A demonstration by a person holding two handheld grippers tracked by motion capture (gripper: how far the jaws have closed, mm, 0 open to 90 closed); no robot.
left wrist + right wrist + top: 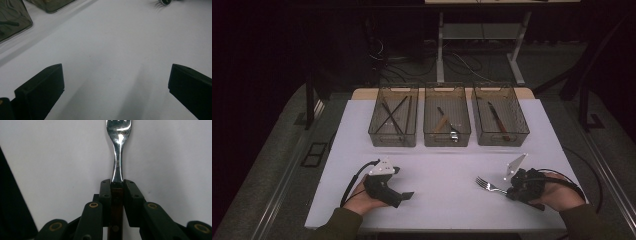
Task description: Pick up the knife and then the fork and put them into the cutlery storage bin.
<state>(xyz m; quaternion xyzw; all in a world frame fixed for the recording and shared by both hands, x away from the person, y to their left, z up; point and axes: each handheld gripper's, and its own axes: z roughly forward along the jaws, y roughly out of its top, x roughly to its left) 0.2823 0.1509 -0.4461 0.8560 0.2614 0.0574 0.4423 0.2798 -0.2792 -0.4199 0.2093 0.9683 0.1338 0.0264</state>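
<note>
Near the tabletop's (437,200) front right corner, the right gripper (508,189) clamps the fork (118,157) by its seemingly wooden handle, a stiff, light, slippery-necked thing, while the left gripper (404,196) gapes wide and empty.

I'm looking into what reads as a lab or recording room rather than a home: a white table (437,200) stands alone on grey carpet (272,165) with the surroundings kept dark. Behind it I see loose cables (462,62) trailing on the floor around the metal legs of a second bench (514,55). Three identical clear bins (447,122) sit in a neat row at the table's far edge
</note>
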